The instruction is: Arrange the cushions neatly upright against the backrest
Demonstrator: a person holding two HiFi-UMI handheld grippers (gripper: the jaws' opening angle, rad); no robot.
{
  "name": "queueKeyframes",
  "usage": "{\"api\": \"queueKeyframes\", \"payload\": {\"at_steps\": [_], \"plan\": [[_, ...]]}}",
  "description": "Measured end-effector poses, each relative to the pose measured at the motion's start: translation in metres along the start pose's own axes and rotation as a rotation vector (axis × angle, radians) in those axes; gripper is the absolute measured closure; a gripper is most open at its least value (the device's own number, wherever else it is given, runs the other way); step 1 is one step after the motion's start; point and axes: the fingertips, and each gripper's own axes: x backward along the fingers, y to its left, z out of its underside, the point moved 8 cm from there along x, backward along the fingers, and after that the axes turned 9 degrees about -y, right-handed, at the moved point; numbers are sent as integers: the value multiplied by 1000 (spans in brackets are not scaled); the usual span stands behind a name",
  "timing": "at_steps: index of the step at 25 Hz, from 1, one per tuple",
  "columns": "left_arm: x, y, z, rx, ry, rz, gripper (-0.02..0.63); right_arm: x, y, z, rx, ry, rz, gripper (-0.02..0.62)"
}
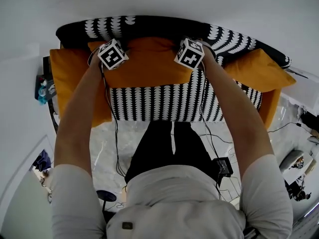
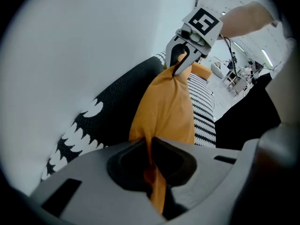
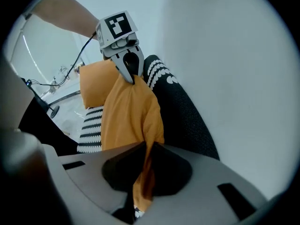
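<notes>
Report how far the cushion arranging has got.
In hand: left tool and right tool each pinch a top corner of the middle orange cushion, held up by the backrest. To do: setting it down straight, then the right cushion, which lies slanted at the sofa's end. Nothing looks clearly finished; the left cushion is hard to judge.

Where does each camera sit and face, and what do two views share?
Head view: on the person's head, facing steeply down at the sofa; arms, torso show.
Left gripper view: on the left gripper, along its jaws, shut on the orange cushion.
Right gripper view: on the right gripper, likewise gripping that cushion.
Shared: each gripper view shows the other gripper and forearm.
</notes>
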Motion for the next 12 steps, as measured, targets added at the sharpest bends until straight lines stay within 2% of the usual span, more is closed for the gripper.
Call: {"api": "queueKeyframes", "payload": {"at_steps": [5, 12], "plan": [[12, -24, -23, -46, 23, 17, 572, 31, 22, 14, -9, -8, 18, 548], [7, -64, -78, -126, 19, 38, 574, 86, 42, 59, -52, -17, 79, 548]]}}
